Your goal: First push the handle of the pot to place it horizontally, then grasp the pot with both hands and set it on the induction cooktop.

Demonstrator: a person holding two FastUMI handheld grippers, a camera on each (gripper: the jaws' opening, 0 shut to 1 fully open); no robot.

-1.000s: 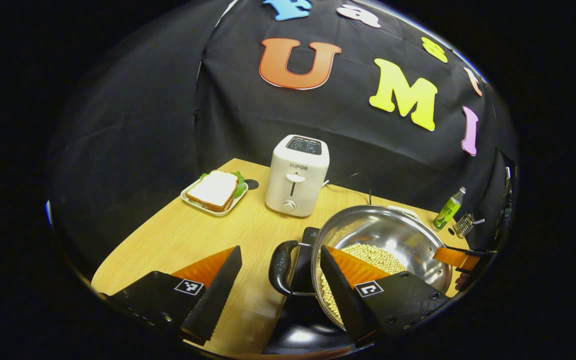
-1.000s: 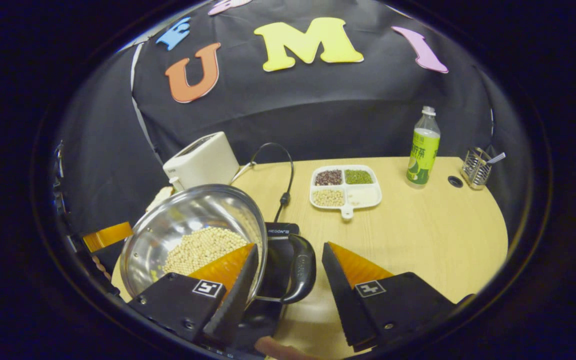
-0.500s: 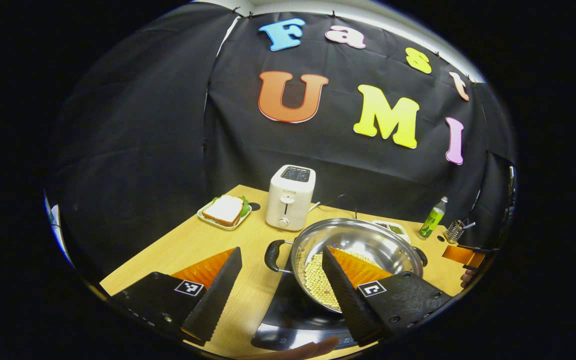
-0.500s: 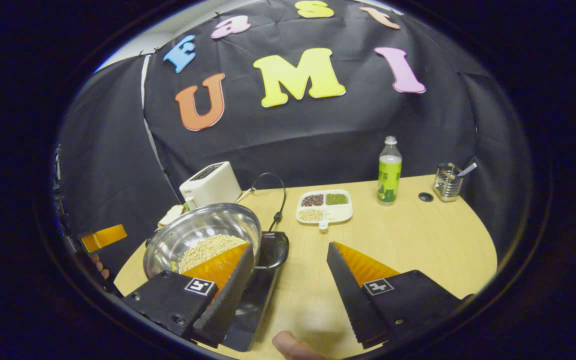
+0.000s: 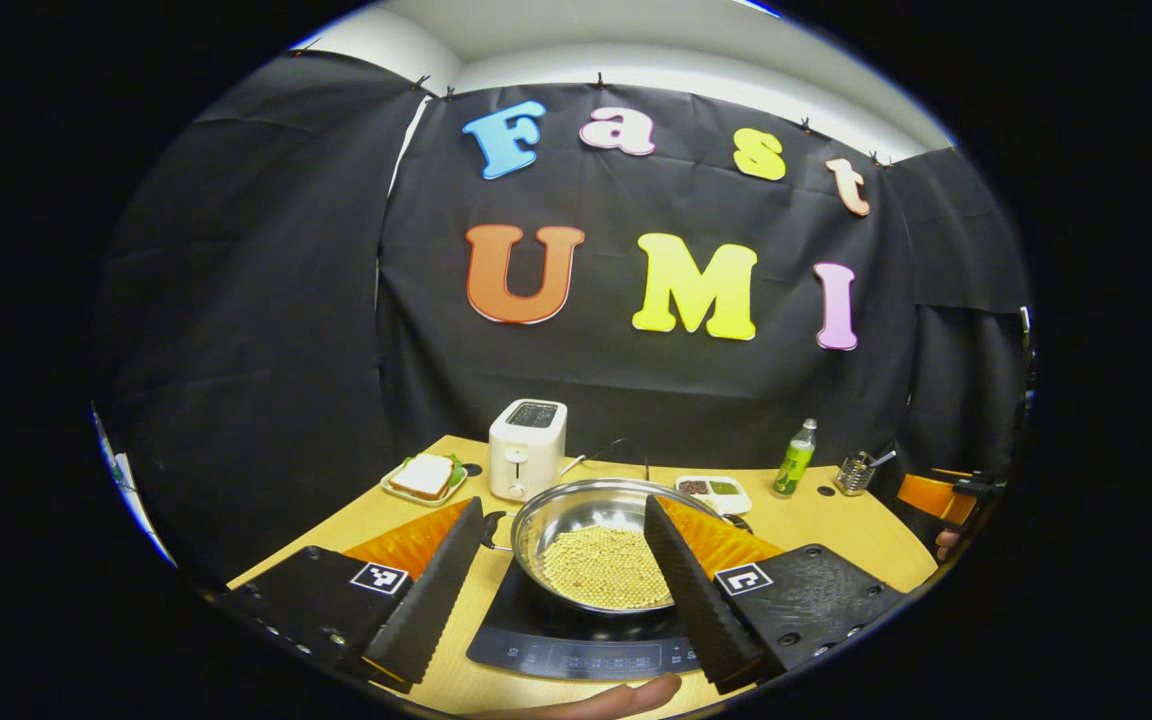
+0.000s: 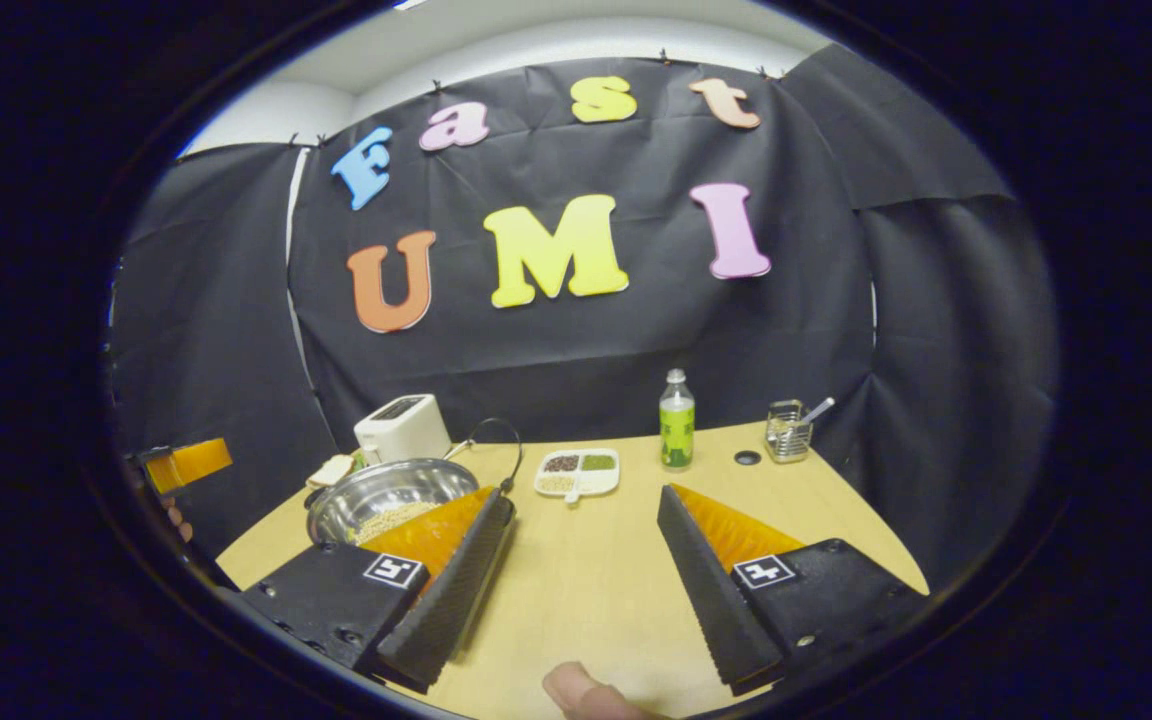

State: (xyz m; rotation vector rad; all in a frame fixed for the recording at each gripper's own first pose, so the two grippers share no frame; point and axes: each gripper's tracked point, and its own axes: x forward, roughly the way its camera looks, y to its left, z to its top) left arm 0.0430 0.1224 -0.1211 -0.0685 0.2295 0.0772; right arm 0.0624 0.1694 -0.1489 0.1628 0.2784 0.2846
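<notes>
Pot: steel, holding pale beans, seated on the cooktop near the front of the table; one dark side handle shows on its left, lying level. Left gripper: fingers wide apart, holding nothing, drawn back and raised; half a second ago it stood much closer, and a second ago its fingers straddled the pot's rim and handle. Right gripper: fingers likewise spread and empty, over bare tabletop, the pot now off to its left and farther away than before. Change noted: both grippers have withdrawn from the pot, which stays put on the cooktop. Judgement: placement appears complete, both steps done, with only the retreat remaining. Other items, none involved: toaster, sandwich plate, divided tray, green bottle, wire caddy.
</notes>
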